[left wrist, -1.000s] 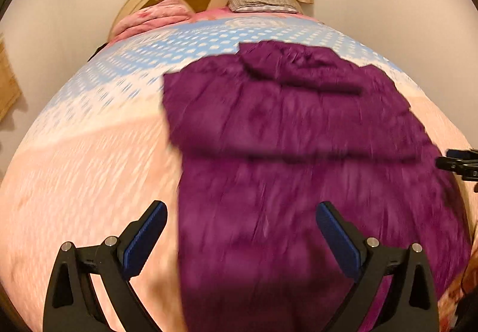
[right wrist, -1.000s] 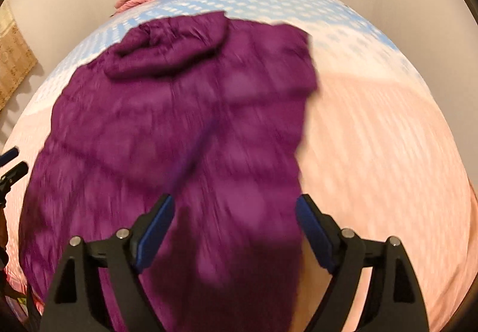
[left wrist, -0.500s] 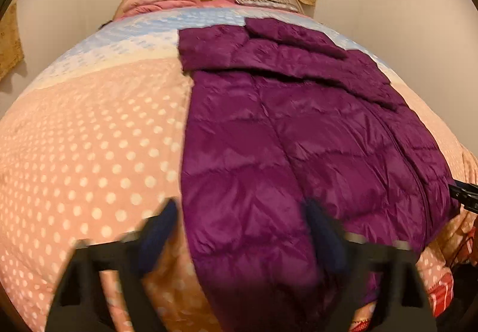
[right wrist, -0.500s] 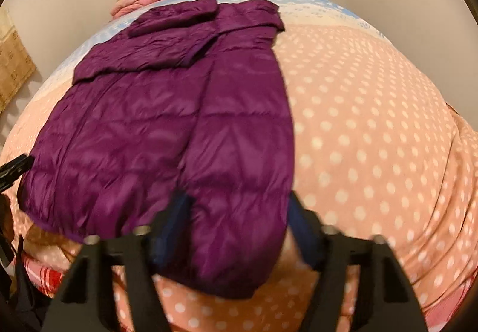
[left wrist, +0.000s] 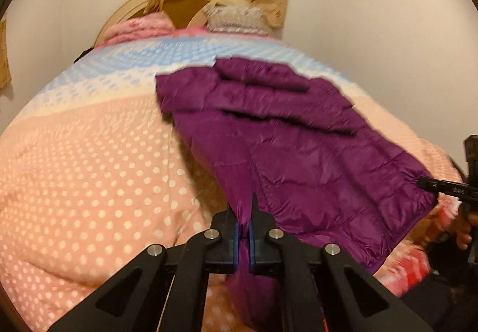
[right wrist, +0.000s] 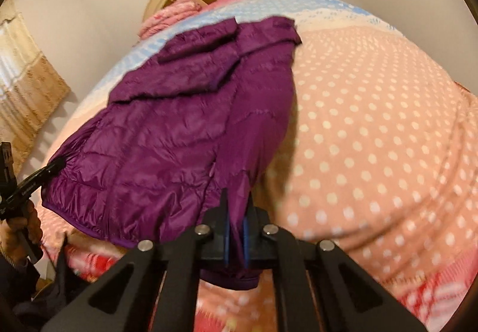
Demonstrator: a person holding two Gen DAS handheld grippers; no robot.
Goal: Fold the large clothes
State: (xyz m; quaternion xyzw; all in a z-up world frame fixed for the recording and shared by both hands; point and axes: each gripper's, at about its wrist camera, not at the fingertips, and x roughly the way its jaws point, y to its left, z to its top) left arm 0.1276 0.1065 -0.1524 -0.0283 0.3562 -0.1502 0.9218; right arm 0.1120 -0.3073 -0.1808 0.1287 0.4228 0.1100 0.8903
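A purple quilted puffer jacket (left wrist: 286, 146) lies spread on the bed, sleeves folded across its top; it also shows in the right wrist view (right wrist: 191, 134). My left gripper (left wrist: 243, 224) is shut on the jacket's hem at its left corner. My right gripper (right wrist: 236, 230) is shut on the hem at the other bottom corner. Both corners are lifted a little off the quilt. The right gripper's tip (left wrist: 439, 184) shows at the jacket's far corner in the left wrist view, and the left gripper's tip (right wrist: 44, 172) in the right wrist view.
The bed wears a pink polka-dot quilt (left wrist: 89, 170) with a blue and white band (left wrist: 143, 57) near the head. Pillows (left wrist: 236, 19) and a folded pink blanket (left wrist: 140, 28) lie by the round headboard. Walls stand close on both sides (left wrist: 373, 18).
Both grippers were open above the jacket's bottom edge. They have dropped to the hem, closed on its two corners and begun to lift them.
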